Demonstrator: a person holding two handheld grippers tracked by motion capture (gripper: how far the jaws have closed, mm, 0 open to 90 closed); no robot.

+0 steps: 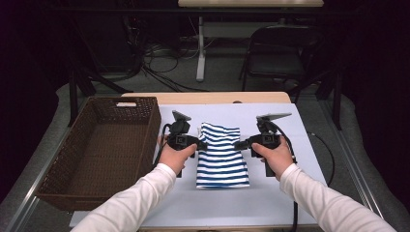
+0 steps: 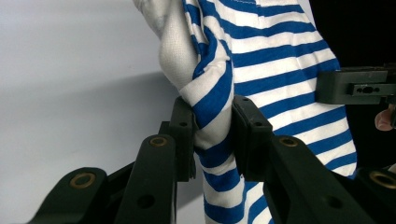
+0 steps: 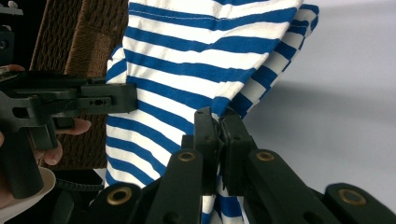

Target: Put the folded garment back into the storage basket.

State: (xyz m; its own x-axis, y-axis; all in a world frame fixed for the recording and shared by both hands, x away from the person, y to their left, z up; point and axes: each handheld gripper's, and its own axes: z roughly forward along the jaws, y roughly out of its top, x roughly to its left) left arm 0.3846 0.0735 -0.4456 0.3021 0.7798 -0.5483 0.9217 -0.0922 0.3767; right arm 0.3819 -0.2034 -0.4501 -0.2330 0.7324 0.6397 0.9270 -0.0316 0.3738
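A blue-and-white striped cloth (image 1: 220,157) lies folded on the pale sheet in the middle of the table. My left gripper (image 1: 201,145) pinches its left edge, and in the left gripper view the jaws are shut on a bunched fold of the striped cloth (image 2: 212,105). My right gripper (image 1: 238,144) clamps the opposite edge, and in the right gripper view its jaws are closed tight on the striped cloth (image 3: 187,70). The two grippers face each other across the cloth, each held in a hand with a white sleeve.
A brown wicker basket (image 1: 58,191) sits empty at the left of the table, its wall close to my left hand. The pale sheet (image 1: 270,203) covers the table. A dark chair (image 1: 280,53) and cables stand beyond the far edge.
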